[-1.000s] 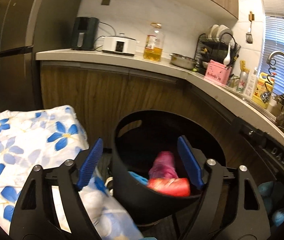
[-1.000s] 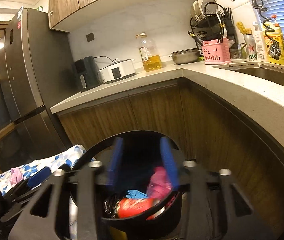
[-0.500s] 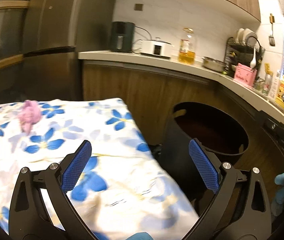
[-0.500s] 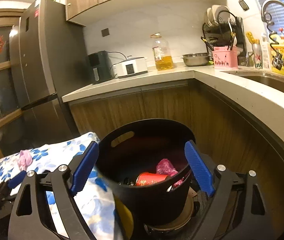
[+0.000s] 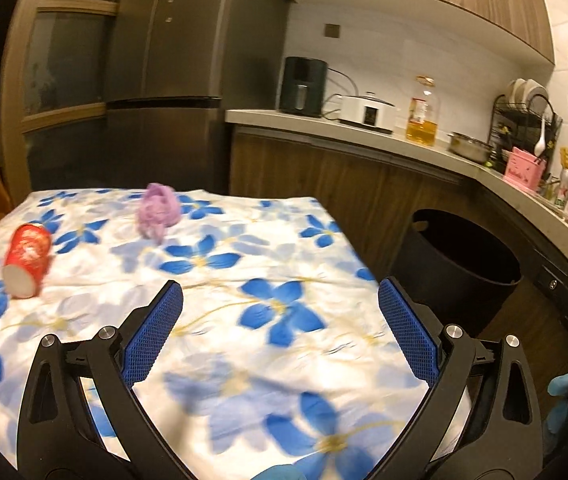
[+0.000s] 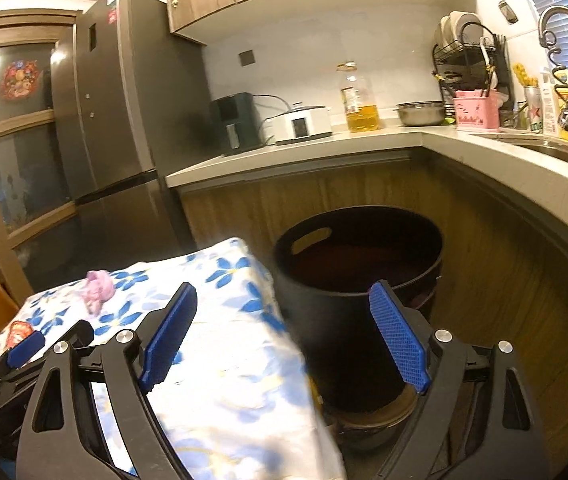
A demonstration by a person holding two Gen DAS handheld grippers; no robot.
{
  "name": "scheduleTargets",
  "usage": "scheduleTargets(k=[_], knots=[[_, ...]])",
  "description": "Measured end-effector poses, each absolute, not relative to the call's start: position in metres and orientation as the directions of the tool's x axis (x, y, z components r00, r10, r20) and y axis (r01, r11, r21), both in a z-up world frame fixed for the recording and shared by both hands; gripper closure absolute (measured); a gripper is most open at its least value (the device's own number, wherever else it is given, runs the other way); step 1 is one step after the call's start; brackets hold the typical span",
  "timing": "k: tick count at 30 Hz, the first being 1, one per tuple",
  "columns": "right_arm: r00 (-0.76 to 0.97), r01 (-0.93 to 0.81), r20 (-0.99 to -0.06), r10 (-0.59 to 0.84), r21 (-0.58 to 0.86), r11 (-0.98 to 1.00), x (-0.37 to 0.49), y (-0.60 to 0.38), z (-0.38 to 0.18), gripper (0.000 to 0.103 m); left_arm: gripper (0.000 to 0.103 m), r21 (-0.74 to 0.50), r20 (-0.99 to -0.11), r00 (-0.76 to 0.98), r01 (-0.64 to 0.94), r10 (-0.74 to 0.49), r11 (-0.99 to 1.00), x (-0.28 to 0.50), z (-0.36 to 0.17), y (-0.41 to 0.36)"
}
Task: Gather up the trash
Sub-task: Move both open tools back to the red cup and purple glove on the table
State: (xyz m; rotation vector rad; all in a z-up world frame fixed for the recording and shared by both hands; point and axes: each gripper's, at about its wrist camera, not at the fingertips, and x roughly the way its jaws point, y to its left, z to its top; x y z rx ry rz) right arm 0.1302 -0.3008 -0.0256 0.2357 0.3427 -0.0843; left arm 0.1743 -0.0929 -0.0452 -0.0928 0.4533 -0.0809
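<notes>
A table under a white cloth with blue flowers fills the left wrist view. On it a red paper cup lies on its side at the far left. A crumpled purple wad sits near the far edge. My left gripper hovers open over the cloth, with nothing between its fingers. The black trash bin stands on the floor to the right of the table. My right gripper is open and empty, straddling the table corner and the bin. The bin's contents are hidden.
A dark fridge stands behind the table. The L-shaped counter carries an air fryer, a white cooker, an oil bottle, a steel bowl and a dish rack. A sink is at the right. A blue-gloved hand shows at the lower right.
Both grippers pulled back from above the bin and swung left toward the table. Their jaws spread wider. The trash inside the bin dropped out of sight; the cup and purple wad came into view.
</notes>
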Motion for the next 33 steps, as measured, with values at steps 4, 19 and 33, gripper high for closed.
scheduleTargets(k=[4,19,33], knots=[[0.945,0.063,-0.327,0.015,0.227,0.972,0.133,-0.272,-0.027,0.017,0.007,-0.107,-0.435,0.899,-0.002,-0.045,0.994,0.164,-0.046,-0.065],[0.929,-0.068,-0.343,0.141,0.215,0.974,0.158,-0.208,-0.033,0.017,0.007,-0.117,-0.429,0.885,-0.256,0.184,0.959,0.155,-0.046,0.032],[0.905,-0.149,-0.369,0.212,0.192,0.970,0.180,-0.167,-0.043,0.018,0.007,-0.115,-0.449,0.829,-0.422,0.332,0.899,0.180,-0.060,0.109]])
